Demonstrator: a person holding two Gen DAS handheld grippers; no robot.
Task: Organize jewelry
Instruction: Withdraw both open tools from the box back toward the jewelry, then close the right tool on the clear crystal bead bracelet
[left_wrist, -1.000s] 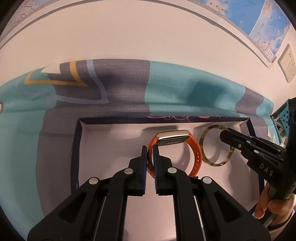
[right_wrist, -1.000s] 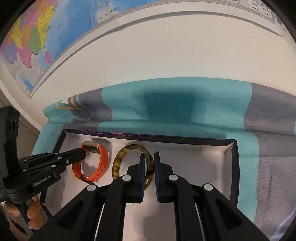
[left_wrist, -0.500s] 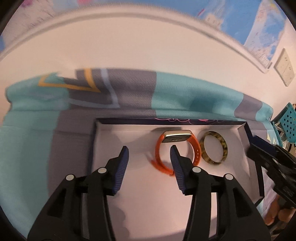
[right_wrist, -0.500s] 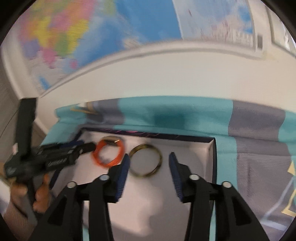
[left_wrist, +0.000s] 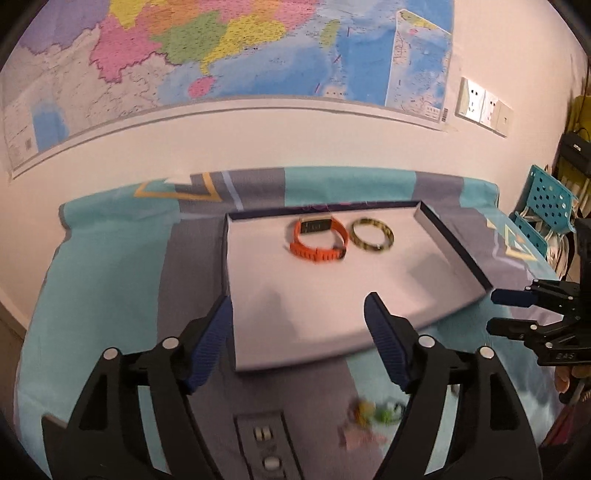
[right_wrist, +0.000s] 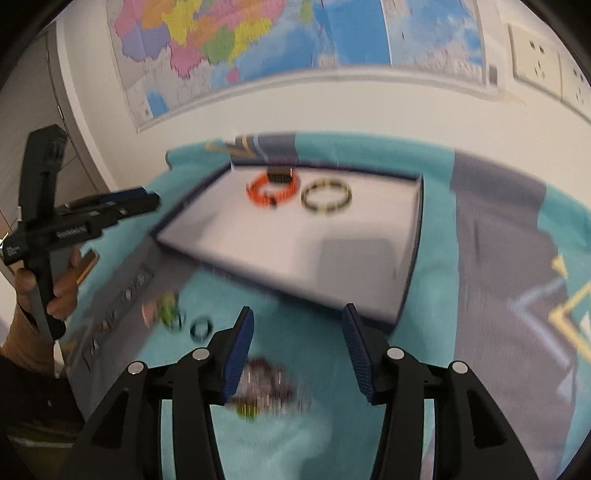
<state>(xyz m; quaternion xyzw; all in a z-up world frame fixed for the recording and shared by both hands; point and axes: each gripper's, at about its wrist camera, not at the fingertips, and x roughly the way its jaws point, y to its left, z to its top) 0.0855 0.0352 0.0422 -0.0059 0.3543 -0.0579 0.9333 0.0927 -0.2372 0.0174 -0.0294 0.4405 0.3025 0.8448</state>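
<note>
Well beyond each hand-held gripper (left_wrist: 298, 325) (right_wrist: 297, 341), the orange band (left_wrist: 318, 239) lies in the tray (left_wrist: 454, 236).

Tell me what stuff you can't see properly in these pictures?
- Small colourful pieces on the cloth, left wrist view: smeared by motion blur, so their kind is unclear.
- Dark beaded clump, right wrist view: blurred and partly behind the right gripper's jaws.
- Watch face in the tray: too small to read.
- Person's hand, right wrist view: partly covered by the left gripper's handle.
</note>
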